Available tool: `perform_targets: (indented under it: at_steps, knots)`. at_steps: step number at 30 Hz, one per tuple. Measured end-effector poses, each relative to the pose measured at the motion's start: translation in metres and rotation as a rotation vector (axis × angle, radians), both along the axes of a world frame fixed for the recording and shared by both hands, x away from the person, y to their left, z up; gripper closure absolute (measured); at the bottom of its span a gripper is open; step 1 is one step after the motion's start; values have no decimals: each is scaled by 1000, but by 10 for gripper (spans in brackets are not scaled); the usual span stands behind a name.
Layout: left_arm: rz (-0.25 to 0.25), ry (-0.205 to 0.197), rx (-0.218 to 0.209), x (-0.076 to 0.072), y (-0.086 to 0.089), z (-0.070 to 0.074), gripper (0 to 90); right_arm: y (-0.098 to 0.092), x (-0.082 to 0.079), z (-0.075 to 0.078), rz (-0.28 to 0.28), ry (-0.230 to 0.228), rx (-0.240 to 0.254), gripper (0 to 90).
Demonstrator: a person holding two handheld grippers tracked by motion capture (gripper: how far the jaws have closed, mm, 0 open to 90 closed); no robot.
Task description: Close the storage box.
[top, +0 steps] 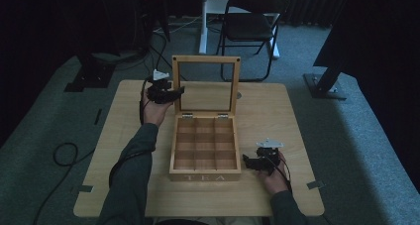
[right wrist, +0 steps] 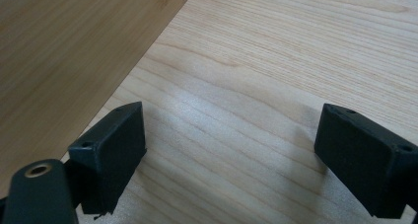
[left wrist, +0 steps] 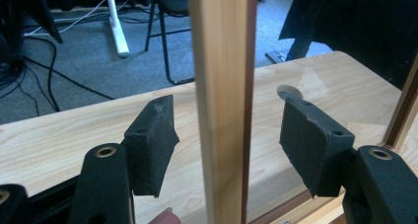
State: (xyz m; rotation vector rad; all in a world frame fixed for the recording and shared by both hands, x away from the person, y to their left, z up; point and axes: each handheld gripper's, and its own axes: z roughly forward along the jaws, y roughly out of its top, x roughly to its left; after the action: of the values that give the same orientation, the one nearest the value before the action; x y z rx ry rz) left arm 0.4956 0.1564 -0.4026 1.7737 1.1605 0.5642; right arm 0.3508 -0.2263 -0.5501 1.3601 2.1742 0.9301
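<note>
A wooden tea box [top: 205,153] marked TEA stands mid-table with several empty compartments. Its glass-paned lid [top: 206,84] stands upright. My left gripper [top: 177,92] is open at the lid's left side. In the left gripper view the lid's wooden frame edge [left wrist: 223,105] runs upright between the two pads [left wrist: 150,145], touching neither; the gripper [left wrist: 229,145] straddles it. My right gripper [top: 246,160] hovers low by the box's right front corner, open. In the right gripper view the gripper [right wrist: 229,155] holds nothing, and the box's side wall [right wrist: 64,51] lies to its left.
The light wooden table [top: 277,116] has bare surface on both sides of the box. Behind it stand a black folding chair [top: 251,22] and a white post [top: 203,22]. Dark stand bases and cables [top: 64,153] lie on the grey carpet around the table.
</note>
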Motion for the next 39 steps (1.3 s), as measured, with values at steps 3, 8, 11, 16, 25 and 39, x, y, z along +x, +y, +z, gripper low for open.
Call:
perform_targets:
  at_steps: [3, 8, 11, 16, 25, 39]
  knots:
    - [-13, 2, -8, 3, -4, 1, 399, 0, 0, 0, 0, 0, 0, 117]
    - [-16, 0, -5, 5, -9, -1, 393, 0, 0, 0, -2, 0, 0, 117]
    - [-13, 2, -13, 9, -10, -1, 391, 0, -1, 0, -4, 0, 0, 117]
    - [-21, 9, -19, 11, -11, -1, 391, 0, -1, 0, -3, 0, 0, 117]
    - [-18, 7, -49, -2, -8, 3, 426, 0, -1, 0, -3, 0, 0, 117]
    - [-79, -38, -113, -40, 2, 4, 421, 0, -1, 0, -4, 0, 0, 117]
